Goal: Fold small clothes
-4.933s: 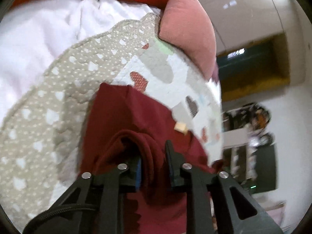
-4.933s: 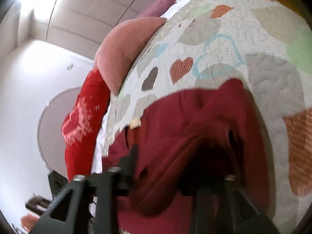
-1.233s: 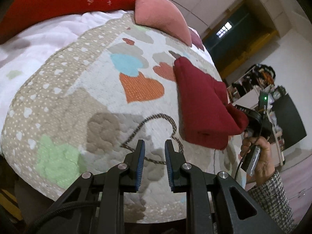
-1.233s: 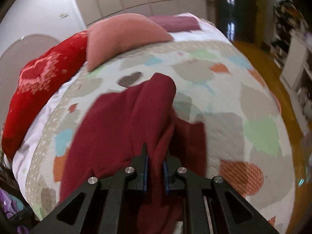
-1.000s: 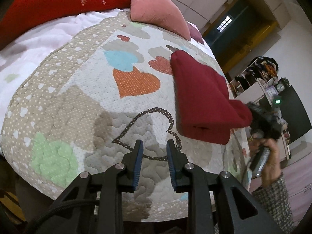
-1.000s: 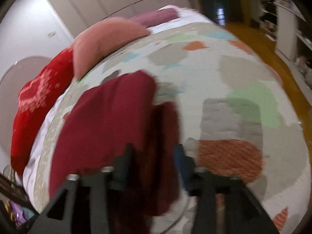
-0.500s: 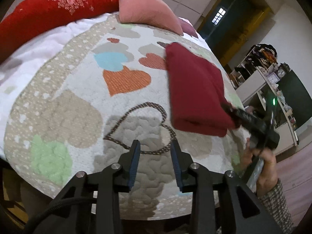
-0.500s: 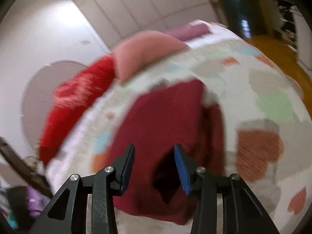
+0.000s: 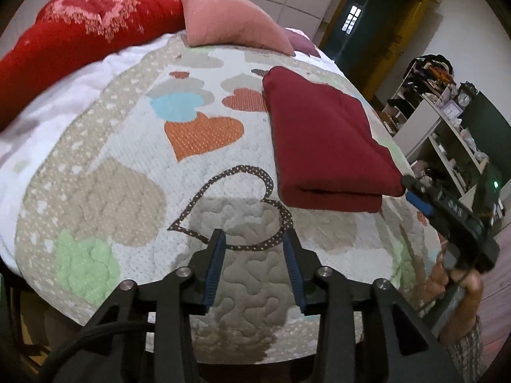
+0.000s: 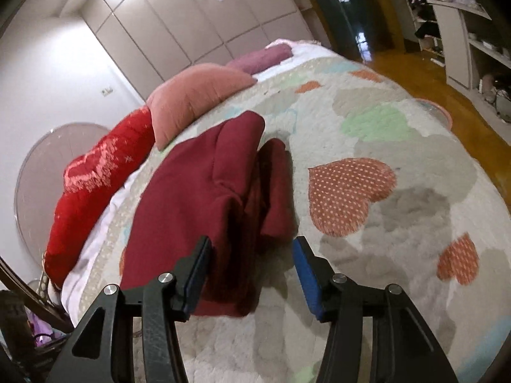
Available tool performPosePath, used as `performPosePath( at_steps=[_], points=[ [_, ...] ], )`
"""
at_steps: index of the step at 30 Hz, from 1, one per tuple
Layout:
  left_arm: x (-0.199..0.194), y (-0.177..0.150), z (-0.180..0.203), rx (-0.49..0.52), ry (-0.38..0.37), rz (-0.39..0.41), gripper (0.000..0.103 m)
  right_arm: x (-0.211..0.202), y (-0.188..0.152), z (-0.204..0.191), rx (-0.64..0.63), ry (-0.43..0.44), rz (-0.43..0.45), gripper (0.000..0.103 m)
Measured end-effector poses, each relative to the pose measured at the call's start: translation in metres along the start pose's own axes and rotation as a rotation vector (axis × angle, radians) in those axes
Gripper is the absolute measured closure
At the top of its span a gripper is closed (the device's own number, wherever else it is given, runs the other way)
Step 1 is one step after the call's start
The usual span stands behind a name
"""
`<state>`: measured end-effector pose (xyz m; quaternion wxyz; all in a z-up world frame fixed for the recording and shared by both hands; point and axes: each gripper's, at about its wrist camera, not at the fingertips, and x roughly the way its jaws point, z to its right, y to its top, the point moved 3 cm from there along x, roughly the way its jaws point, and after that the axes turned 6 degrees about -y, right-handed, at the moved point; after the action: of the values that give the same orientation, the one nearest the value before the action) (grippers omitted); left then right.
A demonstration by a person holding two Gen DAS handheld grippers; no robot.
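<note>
Lying flat on the heart quilt (image 9: 134, 166), the dark red cloth (image 9: 319, 140) is seen folded into a long, thick block. Its long side runs from the near edge up toward the pink pillow (image 9: 230, 25). The left gripper (image 9: 254, 249) has just been opened wider, with nothing between its jaws. The right gripper (image 10: 252, 255) is spread, with the cloth's near corner lying loosely between the jaws.

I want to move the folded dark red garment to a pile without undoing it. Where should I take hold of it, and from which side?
Grip the folded dark red garment at its thick rolled fold edge, the near end facing the left hand-held gripper. There the layers look stacked and closed, so one pinch probably catches them all. The side by the right hand-held gripper shows loose, separate layers.
</note>
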<state>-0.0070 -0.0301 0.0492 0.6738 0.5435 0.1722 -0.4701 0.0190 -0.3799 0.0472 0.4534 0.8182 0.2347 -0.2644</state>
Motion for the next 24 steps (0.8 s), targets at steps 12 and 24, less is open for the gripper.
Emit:
performPosePath(
  at_steps=[12, 24],
  points=[
    [-0.019, -0.005, 0.008, 0.070, 0.058, 0.054, 0.048, -0.022, -0.034, -0.004, 0.003, -0.045, 0.003, 0.044],
    [-0.036, -0.006, 0.005, 0.095, 0.168, 0.100, 0.040, -0.028, -0.058, -0.051, -0.147, -0.060, -0.008, 0.039]
  ],
)
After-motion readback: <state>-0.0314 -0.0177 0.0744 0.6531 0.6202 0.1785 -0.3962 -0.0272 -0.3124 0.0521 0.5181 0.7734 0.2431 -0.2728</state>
